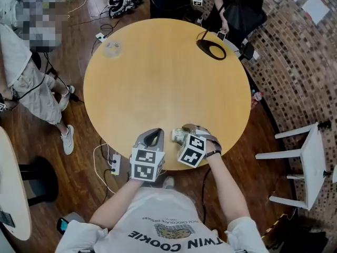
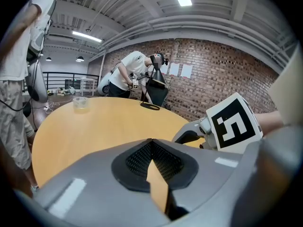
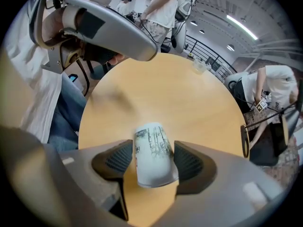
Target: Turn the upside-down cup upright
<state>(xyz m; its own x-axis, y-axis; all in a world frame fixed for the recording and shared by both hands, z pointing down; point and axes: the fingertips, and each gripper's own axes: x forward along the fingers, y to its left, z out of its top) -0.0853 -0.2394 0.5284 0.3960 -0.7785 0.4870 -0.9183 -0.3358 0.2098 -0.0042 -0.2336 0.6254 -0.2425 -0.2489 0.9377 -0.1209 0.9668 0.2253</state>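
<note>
A white paper cup [image 3: 152, 155] with grey print sits between the jaws of my right gripper [image 3: 152, 146], which is shut on its sides. The cup's narrow closed end points away from the camera and its wide rim faces it. In the head view the cup [image 1: 178, 136] shows just left of the right gripper [image 1: 184, 133], near the front edge of the round wooden table [image 1: 168, 83]. My left gripper [image 1: 152, 136] hovers beside it on the left, shut with nothing in it [image 2: 151, 144]. The right gripper's marker cube [image 2: 234, 124] shows in the left gripper view.
A clear plastic cup [image 1: 112, 47] stands at the table's far left, and a black oval ring [image 1: 211, 49] lies at the far right edge. People stand around the table. A white chair [image 1: 310, 162] is at the right. Cables lie on the floor.
</note>
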